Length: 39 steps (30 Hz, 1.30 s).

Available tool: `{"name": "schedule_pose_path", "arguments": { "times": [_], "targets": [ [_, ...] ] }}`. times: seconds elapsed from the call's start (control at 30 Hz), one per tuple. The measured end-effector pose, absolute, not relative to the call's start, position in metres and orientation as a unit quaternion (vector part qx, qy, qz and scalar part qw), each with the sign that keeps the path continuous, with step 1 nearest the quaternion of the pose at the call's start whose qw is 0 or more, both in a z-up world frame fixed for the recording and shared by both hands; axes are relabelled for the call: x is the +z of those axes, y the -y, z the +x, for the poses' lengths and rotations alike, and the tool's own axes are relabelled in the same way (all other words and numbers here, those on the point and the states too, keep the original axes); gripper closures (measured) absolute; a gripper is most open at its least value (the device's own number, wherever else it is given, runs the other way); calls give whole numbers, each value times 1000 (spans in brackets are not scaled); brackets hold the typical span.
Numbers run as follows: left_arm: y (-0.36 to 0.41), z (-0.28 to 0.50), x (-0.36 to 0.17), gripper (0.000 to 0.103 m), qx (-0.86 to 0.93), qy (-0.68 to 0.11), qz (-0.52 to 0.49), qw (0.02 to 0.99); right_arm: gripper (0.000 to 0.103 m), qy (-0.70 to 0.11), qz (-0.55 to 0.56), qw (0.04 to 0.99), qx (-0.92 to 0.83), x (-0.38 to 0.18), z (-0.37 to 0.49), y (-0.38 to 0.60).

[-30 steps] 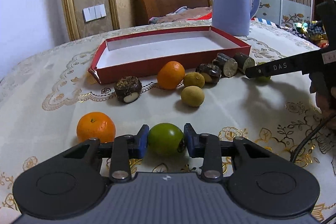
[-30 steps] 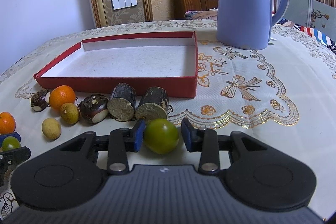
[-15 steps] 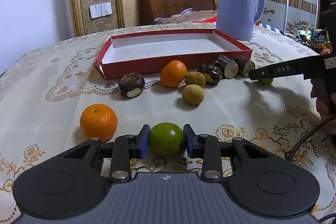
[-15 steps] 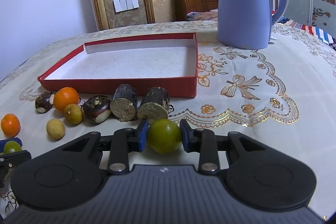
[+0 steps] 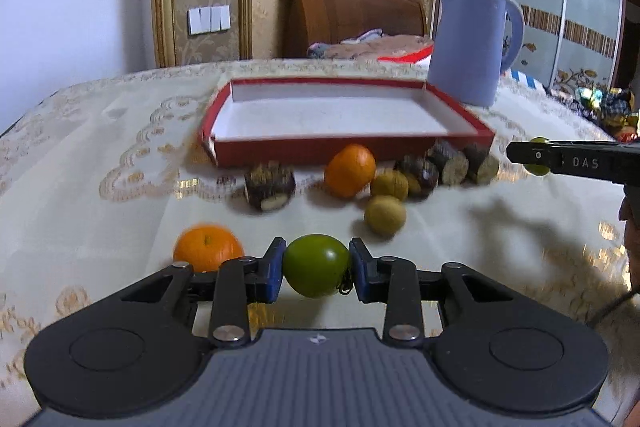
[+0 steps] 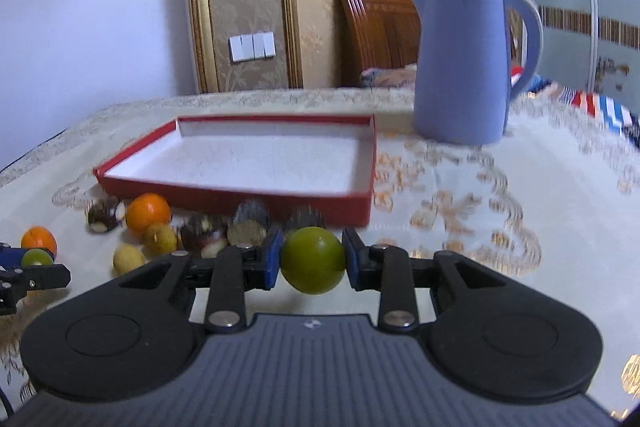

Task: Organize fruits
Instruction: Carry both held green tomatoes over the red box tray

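My left gripper [image 5: 317, 266] is shut on a green fruit [image 5: 317, 265] and holds it above the tablecloth. My right gripper [image 6: 313, 259] is shut on a second green fruit [image 6: 313, 259], also lifted. An empty red tray [image 5: 472, 119] with a white inside [image 6: 256, 163] lies beyond both. In front of it lie two oranges [image 5: 350, 169] [image 5: 207, 247], two yellow-green fruits [image 5: 385, 215], and several dark brown root pieces [image 5: 269, 184]. The right gripper shows at the right edge of the left wrist view [image 5: 536, 159]; the left gripper shows at the left edge of the right wrist view [image 6: 36, 263].
A tall blue kettle [image 6: 464, 63] stands on the table right of the tray's far corner. The table has a cream embroidered cloth [image 6: 500, 195]. A wooden headboard [image 5: 352, 11] and wall stand behind the table.
Both grippers have risen from the table with their green fruits held and have moved toward the tray. The right gripper closed fully on its fruit.
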<state>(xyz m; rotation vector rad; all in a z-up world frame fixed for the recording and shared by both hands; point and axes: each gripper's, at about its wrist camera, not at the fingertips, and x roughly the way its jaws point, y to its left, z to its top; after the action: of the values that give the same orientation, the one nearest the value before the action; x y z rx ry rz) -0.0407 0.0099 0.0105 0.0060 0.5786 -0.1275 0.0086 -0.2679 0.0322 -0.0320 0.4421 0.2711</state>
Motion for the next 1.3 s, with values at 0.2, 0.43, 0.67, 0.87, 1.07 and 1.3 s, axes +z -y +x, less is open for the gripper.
{"name": "schedule_pose_path", "arguments": {
  "times": [0.2,0.43,0.67,0.87,1.07,1.3],
  "targets": [
    [-2,-11,38,70,-67,-271,9,960,73,-194,-32,974,116,51,39,255],
    [9,57,47,70,-30,-262,11,965,73,-212,-30,972,98,50,93,240],
    [8,125,37,70,7,-287,-12,958,73,-252,-25,964,81,33,146,227],
    [9,159,26,70,31,-308,-7,951,73,-290,-31,953,78,18,178,218],
    [12,182,11,70,34,-349,2,936,73,-316,-38,945,79,10,193,210],
    [14,184,7,69,33,-350,4,936,72,-326,-43,941,81,10,193,208]
  ]
}}
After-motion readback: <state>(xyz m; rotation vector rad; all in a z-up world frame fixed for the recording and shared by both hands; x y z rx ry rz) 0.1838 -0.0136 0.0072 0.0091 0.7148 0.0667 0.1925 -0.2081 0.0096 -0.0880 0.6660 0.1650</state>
